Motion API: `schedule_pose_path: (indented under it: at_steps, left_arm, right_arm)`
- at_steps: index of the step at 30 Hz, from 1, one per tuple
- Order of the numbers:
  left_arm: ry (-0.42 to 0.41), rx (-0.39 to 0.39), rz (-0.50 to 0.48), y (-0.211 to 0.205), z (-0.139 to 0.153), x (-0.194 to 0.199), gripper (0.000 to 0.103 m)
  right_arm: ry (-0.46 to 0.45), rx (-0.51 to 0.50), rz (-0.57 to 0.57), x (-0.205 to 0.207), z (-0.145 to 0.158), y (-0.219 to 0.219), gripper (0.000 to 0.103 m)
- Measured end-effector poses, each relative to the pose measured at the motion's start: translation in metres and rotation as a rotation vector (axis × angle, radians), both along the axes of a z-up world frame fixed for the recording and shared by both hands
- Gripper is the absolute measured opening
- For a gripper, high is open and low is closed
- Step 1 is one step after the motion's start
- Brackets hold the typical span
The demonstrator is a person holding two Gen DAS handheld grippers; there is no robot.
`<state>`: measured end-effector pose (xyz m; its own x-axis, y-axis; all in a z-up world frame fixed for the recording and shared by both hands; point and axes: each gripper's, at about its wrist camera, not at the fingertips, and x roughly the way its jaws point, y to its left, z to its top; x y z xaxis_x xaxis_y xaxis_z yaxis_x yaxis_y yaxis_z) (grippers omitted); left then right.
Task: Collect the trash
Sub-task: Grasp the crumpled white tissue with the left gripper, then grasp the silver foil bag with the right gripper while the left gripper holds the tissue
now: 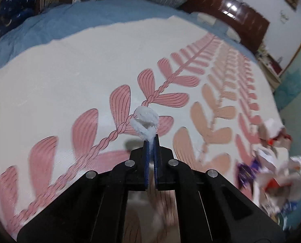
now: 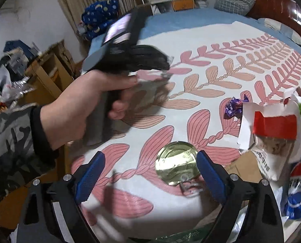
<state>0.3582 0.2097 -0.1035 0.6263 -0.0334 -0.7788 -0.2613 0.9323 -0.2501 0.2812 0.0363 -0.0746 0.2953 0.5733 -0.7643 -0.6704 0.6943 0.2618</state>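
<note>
My left gripper [image 1: 151, 140] is shut on the stem of a white fuzzy pipe-cleaner loop [image 1: 144, 121], which it holds just above the leaf-patterned cloth [image 1: 69, 93]. In the right wrist view my right gripper [image 2: 150, 160] stands open over the cloth. A gold can lid [image 2: 175, 167] with its pull tab [image 2: 191, 186] lies flat between the blue fingers [image 2: 210, 174], close to the right one and not touching it. A trash pile [image 2: 272, 125] of torn red and white packaging lies at the right, with a purple candy wrapper [image 2: 234, 107] beside it. That pile [image 1: 272, 162] shows blurred in the left wrist view.
A hand [image 2: 75, 109] with a camouflage sleeve grips the other tool's handle at the left. A blue cola wrapper [image 2: 300, 184] and cardboard [image 2: 243, 160] lie by the pile. A wooden cabinet [image 2: 47, 77] stands left of the bed; the dark headboard [image 2: 272, 2] and folded pillows [image 2: 233, 0] lie beyond.
</note>
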Motion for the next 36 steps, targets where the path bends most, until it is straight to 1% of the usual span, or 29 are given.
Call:
schedule_pose_path:
  at_steps: [2, 3, 5, 6, 8, 9, 10, 12, 15, 17, 18, 19, 20, 21, 23, 25, 26, 27, 28, 29, 30, 31, 32, 33, 35, 36]
  left_arm:
    - [-0.03, -0.01, -0.016, -0.006, 0.01, -0.017, 0.003]
    - [-0.055, -0.027, -0.029, -0.01, 0.019, -0.034, 0.003]
    - [-0.08, -0.049, -0.049, -0.02, 0.03, -0.054, 0.003]
    - [-0.11, -0.071, -0.06, -0.027, 0.041, -0.076, 0.003]
    - [-0.137, -0.107, -0.07, -0.036, 0.052, -0.106, 0.003]
    - [-0.158, -0.137, -0.066, -0.042, 0.06, -0.126, 0.003]
    - [-0.178, -0.17, -0.056, -0.049, 0.066, -0.145, 0.003]
    - [-0.214, -0.211, -0.053, -0.066, 0.077, -0.171, 0.003]
    - [-0.262, -0.261, -0.058, -0.094, 0.085, -0.209, 0.003]
    - [-0.28, -0.253, -0.066, -0.112, 0.088, -0.224, 0.003]
    - [-0.278, -0.263, -0.081, -0.12, 0.088, -0.228, 0.003]
    - [-0.273, -0.256, -0.102, -0.128, 0.086, -0.229, 0.003]
    - [-0.275, -0.244, -0.119, -0.135, 0.086, -0.23, 0.003]
    - [-0.268, -0.237, -0.147, -0.142, 0.083, -0.229, 0.003]
    - [-0.257, -0.232, -0.171, -0.15, 0.079, -0.227, 0.003]
    - [-0.252, -0.214, -0.184, -0.153, 0.079, -0.228, 0.003]
    - [-0.255, -0.206, -0.182, -0.153, 0.078, -0.227, 0.003]
    - [-0.257, -0.204, -0.178, -0.152, 0.079, -0.231, 0.003]
    - [-0.256, -0.208, -0.18, -0.152, 0.079, -0.234, 0.003]
    - [-0.254, -0.208, -0.179, -0.152, 0.078, -0.234, 0.003]
    - [-0.248, -0.205, -0.177, -0.152, 0.077, -0.233, 0.003]
    - [-0.246, -0.205, -0.179, -0.153, 0.077, -0.235, 0.003]
    - [-0.247, -0.204, -0.18, -0.155, 0.079, -0.236, 0.003]
    - [-0.249, -0.198, -0.181, -0.156, 0.079, -0.237, 0.003]
    - [-0.246, -0.192, -0.186, -0.158, 0.08, -0.237, 0.003]
    - [-0.245, -0.189, -0.185, -0.159, 0.081, -0.238, 0.003]
  right_arm:
    - [-0.004, 0.032, -0.013, -0.008, 0.005, -0.011, 0.09]
    - [-0.008, 0.049, -0.02, -0.011, 0.008, -0.017, 0.09]
    - [-0.024, 0.08, -0.031, -0.021, 0.017, -0.031, 0.09]
    - [-0.038, 0.099, -0.038, -0.027, 0.023, -0.041, 0.091]
    - [-0.07, 0.134, -0.055, -0.037, 0.035, -0.055, 0.091]
    - [-0.08, 0.143, -0.067, -0.042, 0.04, -0.061, 0.091]
    - [-0.089, 0.148, -0.086, -0.039, 0.042, -0.067, 0.091]
    - [-0.121, 0.156, -0.134, -0.046, 0.051, -0.088, 0.091]
    - [-0.162, 0.167, -0.244, -0.05, 0.062, -0.129, 0.091]
    - [-0.157, 0.183, -0.327, -0.042, 0.065, -0.158, 0.094]
    - [-0.116, 0.199, -0.383, -0.031, 0.064, -0.178, 0.095]
    - [-0.068, 0.232, -0.426, -0.022, 0.061, -0.192, 0.095]
    - [0.003, 0.296, -0.464, -0.01, 0.055, -0.207, 0.095]
    - [0.077, 0.391, -0.493, 0.0, 0.049, -0.223, 0.095]
    - [0.15, 0.524, -0.51, 0.015, 0.041, -0.238, 0.094]
    - [0.209, 0.544, -0.54, 0.031, 0.033, -0.238, 0.092]
    - [0.266, 0.559, -0.549, 0.043, 0.026, -0.237, 0.087]
    - [0.295, 0.577, -0.554, 0.052, 0.021, -0.232, 0.08]
    - [0.323, 0.595, -0.566, 0.06, 0.017, -0.23, 0.077]
    - [0.344, 0.617, -0.581, 0.069, 0.013, -0.229, 0.071]
    - [0.372, 0.642, -0.597, 0.077, 0.008, -0.229, 0.052]
    - [0.397, 0.653, -0.613, 0.083, 0.004, -0.227, 0.043]
    - [0.426, 0.647, -0.647, 0.089, 0.001, -0.227, 0.025]
    - [0.435, 0.635, -0.66, 0.099, -0.003, -0.226, 0.015]
    - [0.445, 0.602, -0.679, 0.105, -0.004, -0.223, 0.01]
    - [0.436, 0.597, -0.675, 0.107, -0.004, -0.223, 0.009]
